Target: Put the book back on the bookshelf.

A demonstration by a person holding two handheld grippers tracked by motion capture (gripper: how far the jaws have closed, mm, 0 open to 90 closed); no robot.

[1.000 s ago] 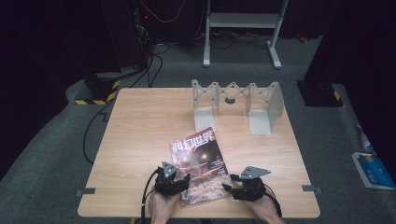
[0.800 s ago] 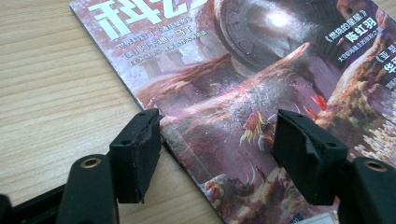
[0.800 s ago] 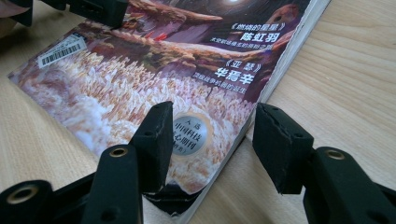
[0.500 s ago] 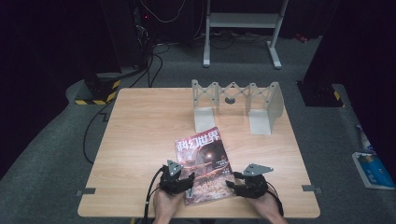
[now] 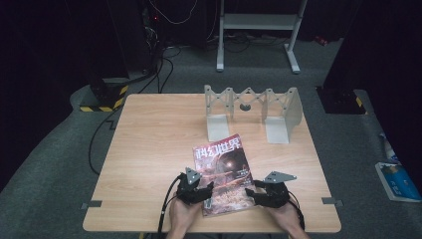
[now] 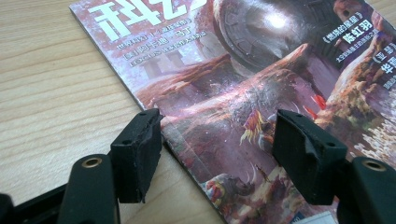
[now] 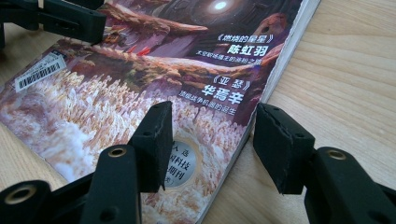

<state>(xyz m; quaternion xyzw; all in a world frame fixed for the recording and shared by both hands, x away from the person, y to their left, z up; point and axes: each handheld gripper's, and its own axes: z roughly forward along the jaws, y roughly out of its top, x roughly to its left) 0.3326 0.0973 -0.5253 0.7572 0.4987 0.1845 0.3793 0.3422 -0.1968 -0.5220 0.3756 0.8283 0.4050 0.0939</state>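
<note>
Jaws astride magazine (image 5: 223, 172) side edges

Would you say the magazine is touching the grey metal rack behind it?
Apart. The high view shows bare table between the magazine top edge and the rack feet.

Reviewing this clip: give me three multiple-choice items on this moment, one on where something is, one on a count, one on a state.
1. Where does the magazine lie?
A. near edge of the table, between both grippers
B. inside the grey rack
C. on the floor

2. How many magazines are on the table?
A. three
B. two
C. one

3. How are the left gripper jaws?
A. shut on the magazine
B. open, straddling the magazine's edge
C. shut on nothing

Key: 1 A, high view shows it there; 2 C, one cover; 3 B, wide gap between jaws.
</note>
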